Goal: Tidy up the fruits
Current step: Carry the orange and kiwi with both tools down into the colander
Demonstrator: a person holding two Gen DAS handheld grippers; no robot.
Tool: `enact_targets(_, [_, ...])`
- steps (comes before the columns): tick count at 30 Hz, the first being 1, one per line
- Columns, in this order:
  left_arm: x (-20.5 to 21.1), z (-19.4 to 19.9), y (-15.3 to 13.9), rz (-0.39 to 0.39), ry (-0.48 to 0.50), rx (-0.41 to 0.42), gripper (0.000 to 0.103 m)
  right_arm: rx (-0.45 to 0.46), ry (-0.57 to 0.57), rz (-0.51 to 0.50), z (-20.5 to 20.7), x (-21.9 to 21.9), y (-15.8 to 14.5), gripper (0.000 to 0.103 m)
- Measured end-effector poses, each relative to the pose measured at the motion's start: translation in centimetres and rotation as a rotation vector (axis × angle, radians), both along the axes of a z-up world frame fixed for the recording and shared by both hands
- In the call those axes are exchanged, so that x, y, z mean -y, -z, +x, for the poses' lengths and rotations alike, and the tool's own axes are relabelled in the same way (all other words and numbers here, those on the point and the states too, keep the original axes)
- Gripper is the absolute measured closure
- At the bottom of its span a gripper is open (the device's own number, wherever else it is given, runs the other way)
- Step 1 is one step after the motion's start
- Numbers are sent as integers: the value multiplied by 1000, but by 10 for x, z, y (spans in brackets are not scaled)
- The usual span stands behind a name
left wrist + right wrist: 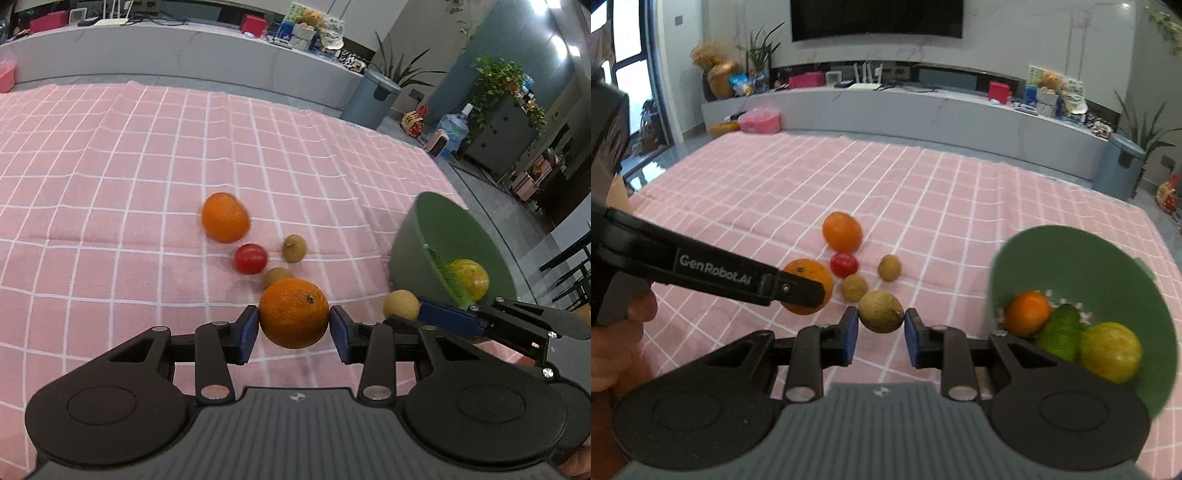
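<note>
Here the left claw (pixel 293 323) is closed on an orange (pixel 293 313) and the right claw (pixel 881 323) on a longan (pixel 881 311), both left of the green bowl (pixel 1071 258). To do it well, I'd carry each over the bowl's rim, lower among the fruit inside, then release gently, one claw at a time.

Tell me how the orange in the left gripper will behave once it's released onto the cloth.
The orange looks round, so it would probably roll if dropped on the cloth. Its peel looks dimpled, not glossy, so the left gripper pads likely hold it without much slipping. It seems firm and fairly heavy for its size; a gentle set-down is safer.
</note>
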State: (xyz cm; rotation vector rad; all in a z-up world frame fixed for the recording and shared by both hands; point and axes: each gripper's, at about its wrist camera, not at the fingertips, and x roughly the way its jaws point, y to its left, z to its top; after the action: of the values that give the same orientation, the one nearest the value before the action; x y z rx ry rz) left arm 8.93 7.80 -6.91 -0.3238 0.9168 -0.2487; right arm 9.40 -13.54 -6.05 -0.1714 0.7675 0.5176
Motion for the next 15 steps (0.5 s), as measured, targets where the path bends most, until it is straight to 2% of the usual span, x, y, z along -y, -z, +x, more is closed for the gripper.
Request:
enact_targets(3, [12, -6, -11, -3, 12, 29, 56, -10, 40, 29, 0, 18, -9, 80])
enact_targets(8, [32, -9, -27, -56, 28, 56, 56, -25, 99, 70, -1, 50, -24, 80])
enact_targets(15, [74, -1, -50, -42, 95, 96, 56, -9, 166, 54, 0, 95, -42, 80])
